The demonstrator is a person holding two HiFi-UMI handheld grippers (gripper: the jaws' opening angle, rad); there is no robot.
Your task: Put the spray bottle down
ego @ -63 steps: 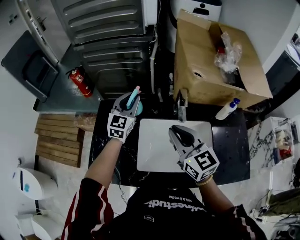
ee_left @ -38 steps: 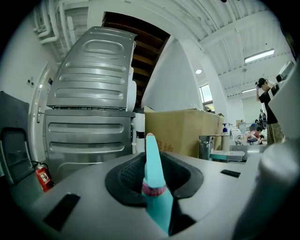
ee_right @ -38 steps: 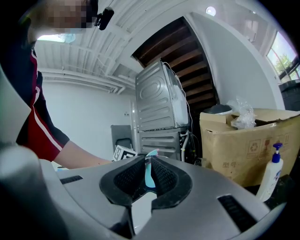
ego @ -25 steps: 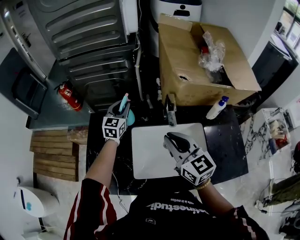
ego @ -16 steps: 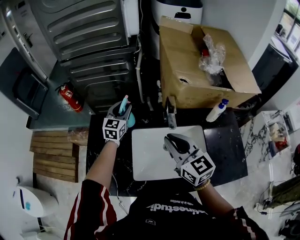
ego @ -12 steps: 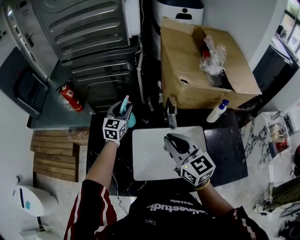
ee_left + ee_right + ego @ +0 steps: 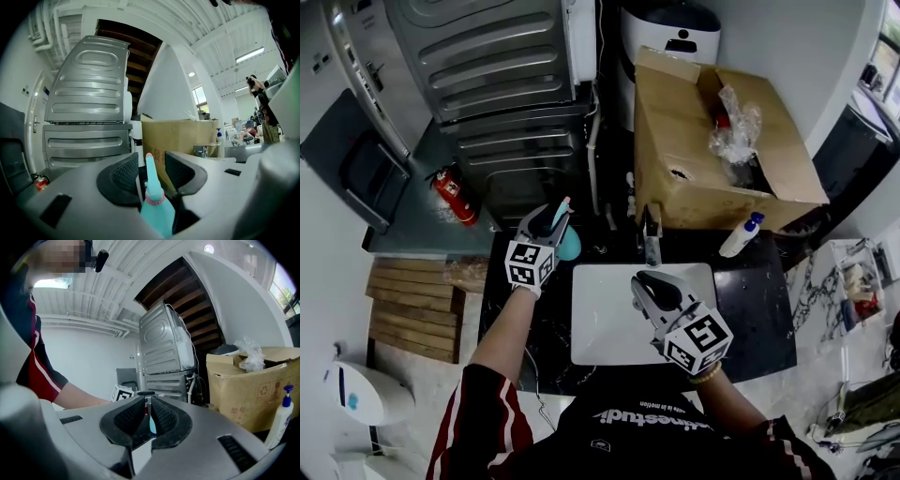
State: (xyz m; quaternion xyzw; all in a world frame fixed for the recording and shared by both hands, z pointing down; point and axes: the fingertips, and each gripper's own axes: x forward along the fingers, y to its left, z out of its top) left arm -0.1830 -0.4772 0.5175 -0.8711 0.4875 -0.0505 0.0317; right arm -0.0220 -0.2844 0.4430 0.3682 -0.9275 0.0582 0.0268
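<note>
A teal spray bottle [image 7: 569, 244] with a pink-tipped nozzle stands on the dark counter left of the white sink [image 7: 609, 323]. My left gripper [image 7: 551, 217] is around its top. In the left gripper view the bottle's neck [image 7: 156, 206] rises between the two pads, with a gap on each side. The jaws are opening and do not press on it. My right gripper [image 7: 645, 284] hovers over the sink with its pads nearly together and nothing between them. Through their slit in the right gripper view [image 7: 149, 412] I see a sliver of the teal bottle [image 7: 151, 423].
A faucet [image 7: 651, 239] stands behind the sink. An open cardboard box [image 7: 722, 141] sits at the back right, with a white pump bottle [image 7: 739, 236] in front of it. A red fire extinguisher [image 7: 450, 195] lies at the left and a steel appliance [image 7: 506, 84] stands behind.
My left gripper has lifted slightly at the bottle's top. The bottle stays on the counter. The right gripper has kept its place over the sink.
</note>
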